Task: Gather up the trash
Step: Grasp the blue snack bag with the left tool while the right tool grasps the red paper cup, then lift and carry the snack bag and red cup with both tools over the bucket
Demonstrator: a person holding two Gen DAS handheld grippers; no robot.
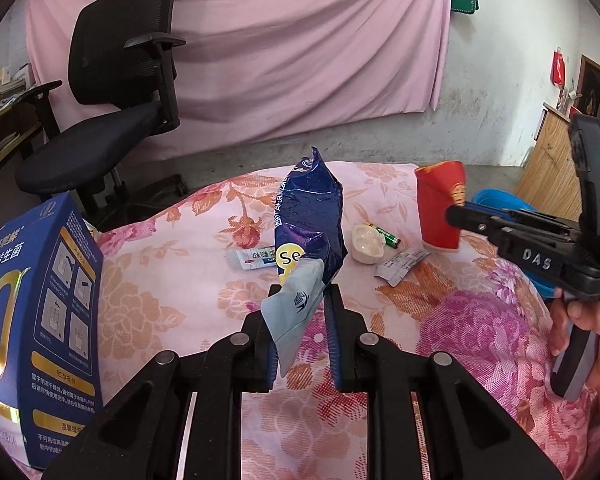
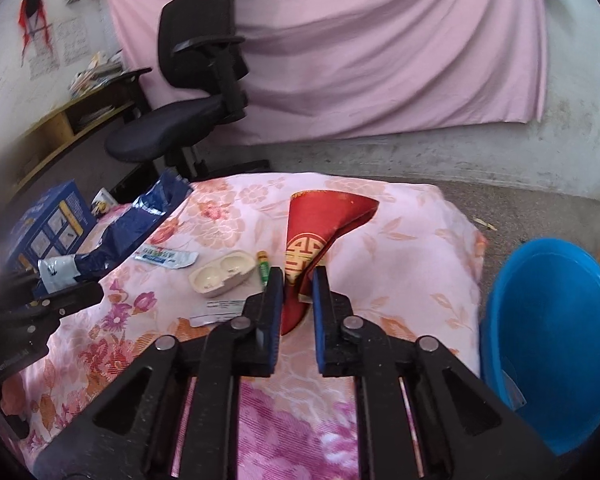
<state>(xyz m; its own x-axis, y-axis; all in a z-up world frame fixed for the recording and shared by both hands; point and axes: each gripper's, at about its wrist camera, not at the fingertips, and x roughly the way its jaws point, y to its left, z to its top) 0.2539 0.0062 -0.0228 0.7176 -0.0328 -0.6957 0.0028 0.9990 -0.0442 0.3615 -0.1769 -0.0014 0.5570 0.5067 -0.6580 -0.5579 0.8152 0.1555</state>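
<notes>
Blue-padded fingers (image 1: 274, 344) of the left gripper (image 1: 302, 300) pinch a blue foil wrapper (image 1: 310, 216), lifted at frame centre; right gripper (image 2: 298, 280) nips a red paper cup (image 2: 312, 232), likely bound for the blue basin (image 2: 552, 340) at lower right; loose on the floral table (image 2: 400, 248): battery (image 2: 263, 266), white tray (image 2: 222, 274), sachet (image 2: 166, 257), paper slip (image 1: 400, 262); blue box (image 1: 32, 320) crowds the left edge.

"DAS" in pale letters on side of right gripper (image 1: 452, 216). Yellow disc on blue bag (image 1: 310, 220) reads "Se", rest hidden. Blue box (image 1: 40, 320): big gold "0", Chinese print with picture panels; too small to read reliably. Gold Chinese roundel on red envelope (image 2: 316, 232). "Cen…" on left gripper (image 2: 72, 296) body, rest blurred.
</notes>
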